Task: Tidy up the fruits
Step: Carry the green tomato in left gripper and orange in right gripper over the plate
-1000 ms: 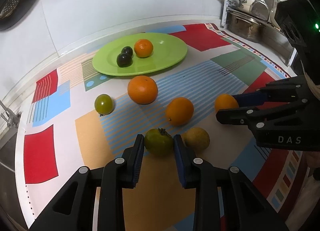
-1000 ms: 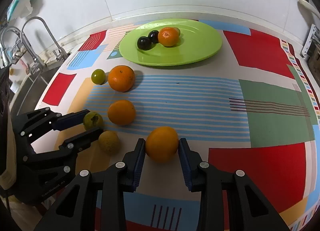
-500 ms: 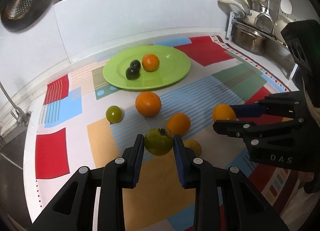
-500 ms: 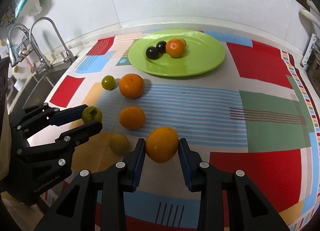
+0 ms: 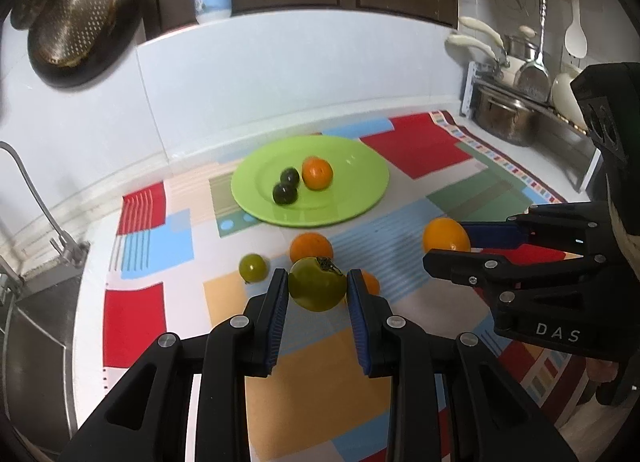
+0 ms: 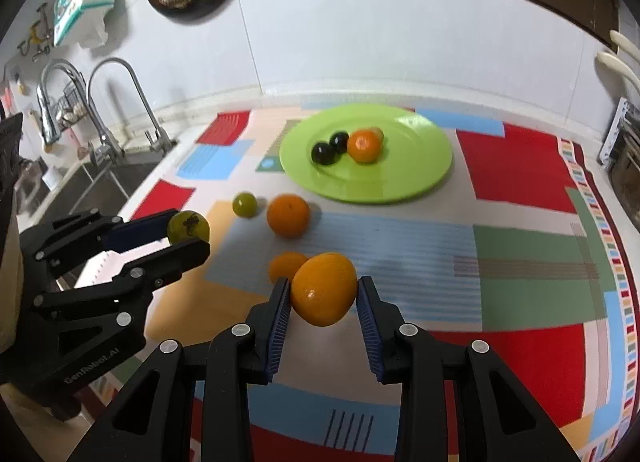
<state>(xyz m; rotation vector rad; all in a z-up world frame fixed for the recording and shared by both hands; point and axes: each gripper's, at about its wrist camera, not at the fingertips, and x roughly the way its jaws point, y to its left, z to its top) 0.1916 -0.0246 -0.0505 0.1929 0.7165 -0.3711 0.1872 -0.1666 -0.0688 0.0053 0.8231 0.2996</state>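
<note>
My left gripper is shut on a green persimmon and holds it above the mat; it also shows in the right wrist view. My right gripper is shut on an orange, lifted above the mat; it shows in the left wrist view. The green plate at the back holds two dark plums and a small orange. On the mat lie a large orange, a small green fruit and another orange.
A patterned mat covers the counter. A sink with taps is at the left. A dish rack with pots stands at the back right. White wall panels run behind the plate.
Both grippers have risen from the mat with their fruits held. The yellowish fruit near the left gripper has gone out of sight below it.
</note>
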